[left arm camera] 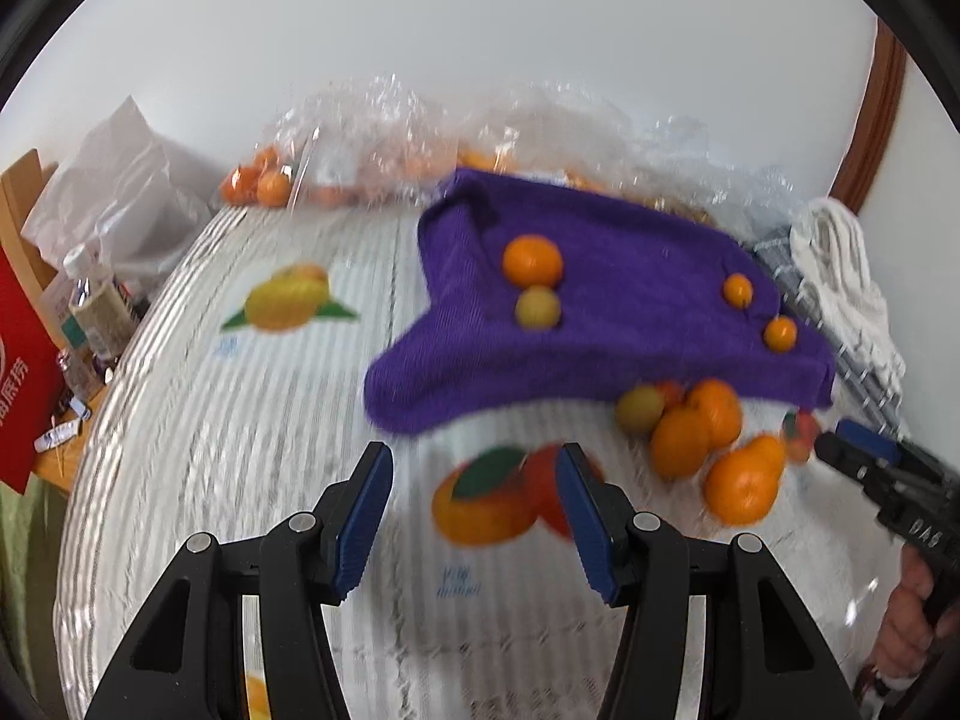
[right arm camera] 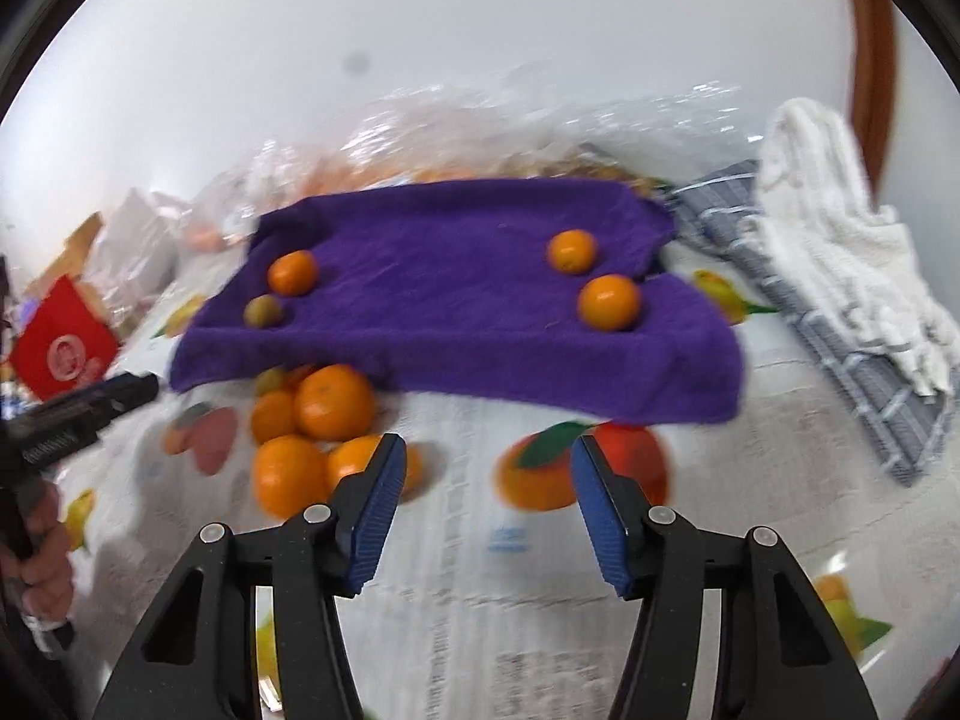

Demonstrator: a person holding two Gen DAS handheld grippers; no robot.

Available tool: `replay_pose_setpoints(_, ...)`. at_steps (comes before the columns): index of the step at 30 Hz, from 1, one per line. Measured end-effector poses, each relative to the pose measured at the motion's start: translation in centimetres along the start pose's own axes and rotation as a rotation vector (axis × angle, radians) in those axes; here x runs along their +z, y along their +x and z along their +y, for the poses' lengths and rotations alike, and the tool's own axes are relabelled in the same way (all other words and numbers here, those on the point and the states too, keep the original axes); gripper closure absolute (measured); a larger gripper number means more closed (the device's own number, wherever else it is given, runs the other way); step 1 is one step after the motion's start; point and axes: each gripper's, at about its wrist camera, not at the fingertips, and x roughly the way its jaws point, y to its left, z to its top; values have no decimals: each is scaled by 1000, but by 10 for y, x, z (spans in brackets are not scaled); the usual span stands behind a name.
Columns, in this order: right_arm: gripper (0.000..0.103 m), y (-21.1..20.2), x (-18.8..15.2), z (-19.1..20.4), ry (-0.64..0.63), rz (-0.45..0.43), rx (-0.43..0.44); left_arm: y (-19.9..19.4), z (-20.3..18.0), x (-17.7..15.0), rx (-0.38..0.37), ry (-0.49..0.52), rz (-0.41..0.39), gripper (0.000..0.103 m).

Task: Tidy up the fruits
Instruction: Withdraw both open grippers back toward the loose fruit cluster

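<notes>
White Chinese characters are printed on the red box (left arm camera: 21,384) at nine o'clock in the left wrist view, cut off by the frame and not fully legible. The letters "DAS" are seen on the body of the right gripper (left arm camera: 864,447) at three o'clock. Blue characters printed on the fruit-patterned tablecloth (left arm camera: 240,480) are too blurred to be read.

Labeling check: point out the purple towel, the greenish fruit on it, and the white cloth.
purple terry towel (right arm camera: 456,276), right wrist view, bare middle.
small greenish round fruit (right arm camera: 263,312), right wrist view, centre.
crumpled white cloth (right arm camera: 840,240), right wrist view, middle folds.
</notes>
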Motion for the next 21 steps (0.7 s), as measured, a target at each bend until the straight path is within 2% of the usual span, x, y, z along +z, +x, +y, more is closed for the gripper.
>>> replay_pose_setpoints(2, 46, 4, -1, 8, -18, 11, 28, 4, 3, -9, 4, -7, 13, 49)
replay_pose_setpoints(5, 53, 15, -2, 16, -40, 56, 60, 7, 9, -16, -26, -39, 24, 49)
replay_pose_setpoints(11, 54, 28, -4, 19, -23, 84, 83, 8, 16, -19, -73, -87, 21, 48)
replay_pose_setpoints(21, 52, 41, 10, 15, 3, 100, 117, 8, 9, -20, -51, -57, 14, 45)
